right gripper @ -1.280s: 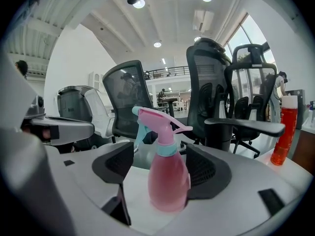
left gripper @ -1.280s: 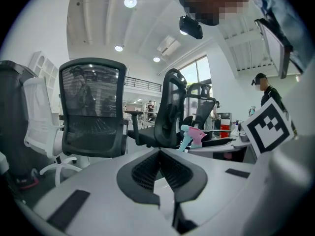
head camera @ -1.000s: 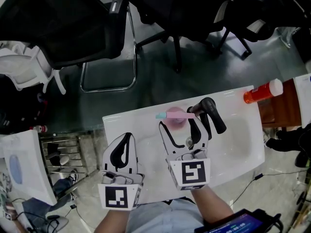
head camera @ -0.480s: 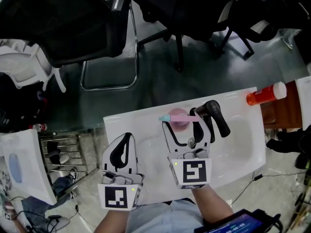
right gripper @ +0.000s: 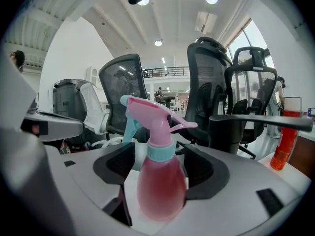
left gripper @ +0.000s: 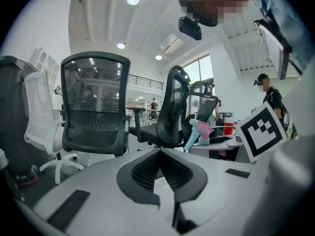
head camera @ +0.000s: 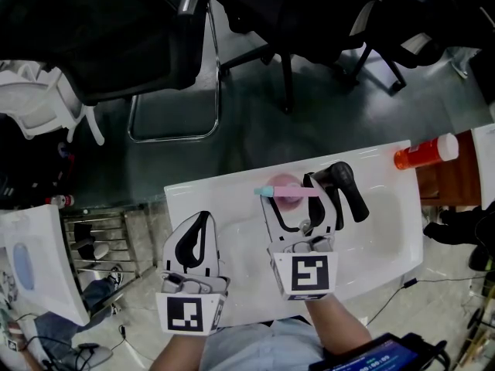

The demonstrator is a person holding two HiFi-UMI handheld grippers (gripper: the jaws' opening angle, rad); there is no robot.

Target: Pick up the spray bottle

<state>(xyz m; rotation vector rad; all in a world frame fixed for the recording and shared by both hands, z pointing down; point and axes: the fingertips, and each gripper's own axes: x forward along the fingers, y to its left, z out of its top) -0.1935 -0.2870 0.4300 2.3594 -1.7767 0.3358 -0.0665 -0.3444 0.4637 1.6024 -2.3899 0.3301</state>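
Note:
The pink spray bottle (right gripper: 161, 181) with a teal collar and trigger stands upright on the white table (head camera: 379, 230). In the head view the spray bottle (head camera: 283, 188) sits between the tips of my right gripper (head camera: 287, 193). The right gripper (right gripper: 160, 168) has its jaws on either side of the bottle's body and they are closing, with a small gap still showing by the left pad. My left gripper (head camera: 203, 218) rests nearer the table's left front, apart from the bottle, jaws shut and empty. From the left gripper (left gripper: 160, 154) view the spray bottle (left gripper: 199, 132) shows off to the right.
A black armrest-like bar (head camera: 346, 185) lies just right of the right jaw. An orange bottle with a white cap (head camera: 421, 151) stands at the table's far right corner. Black office chairs (head camera: 116, 45) crowd the floor beyond the table's far edge.
Hardly anything differs: the right gripper stays around the bottle and sits slightly further right in the picture. The left gripper has kept still.

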